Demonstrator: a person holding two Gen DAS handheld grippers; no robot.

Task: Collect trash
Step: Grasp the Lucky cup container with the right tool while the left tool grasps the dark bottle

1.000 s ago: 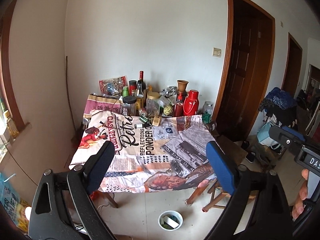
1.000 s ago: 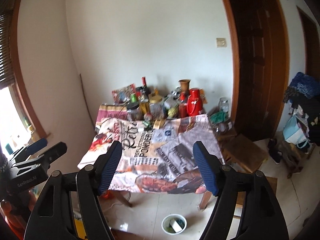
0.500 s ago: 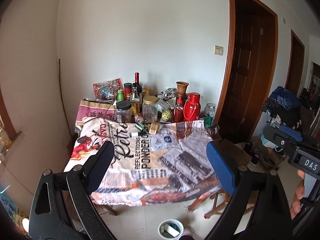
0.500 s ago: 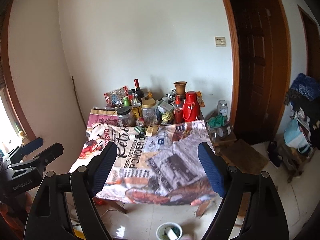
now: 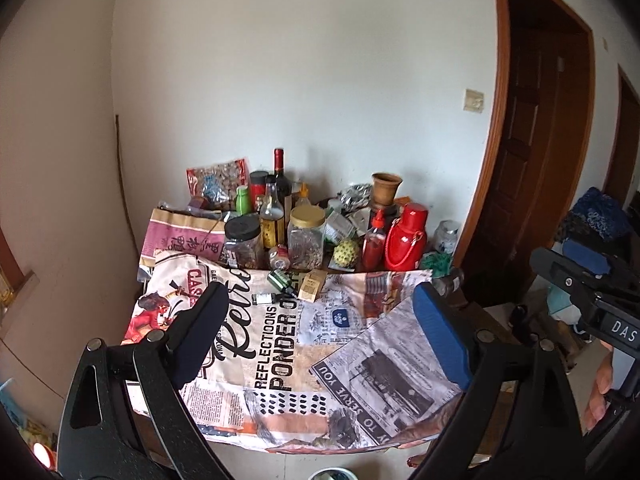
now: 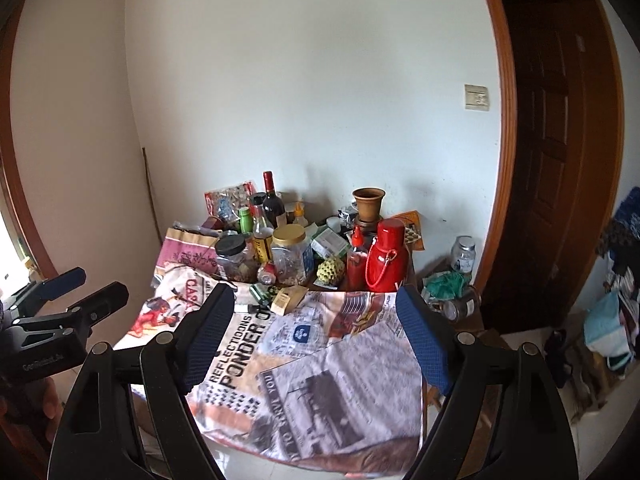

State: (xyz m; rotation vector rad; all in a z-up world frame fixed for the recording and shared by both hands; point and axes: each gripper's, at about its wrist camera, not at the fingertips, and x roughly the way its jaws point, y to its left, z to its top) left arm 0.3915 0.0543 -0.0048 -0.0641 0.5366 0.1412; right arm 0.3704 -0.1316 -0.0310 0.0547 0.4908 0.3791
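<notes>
trash candidates sit on the desk at the far edge of the printed cloth, just in front of the jar row: a green can lying on its side, a small box touching it on the right, and a small vial just beside on the near side. same cluster shows in the right view, can and box. cannot tell for sure which of these counts as trash; they look like loose empties versus the standing jars and bottles behind.

step in hand looks like the approach, nothing picked yet. to do it well: go for the loose lying items first, come in low over the cloth, keep clear of the clear jar and red flask right behind since a bump there would topple the row. the can is round and on its side so it may roll; pinch it across its width. the bin rim shows at the bottom edge on the floor, near side of the desk.

left gripper fingers are spread wide, nothing between them, aimed slightly down at mid-cloth. right gripper fingers also released and empty, same downward tilt. both hover on the near side, well apart from the trash cluster. each gripper shows in the other's view at the frame edge.
</notes>
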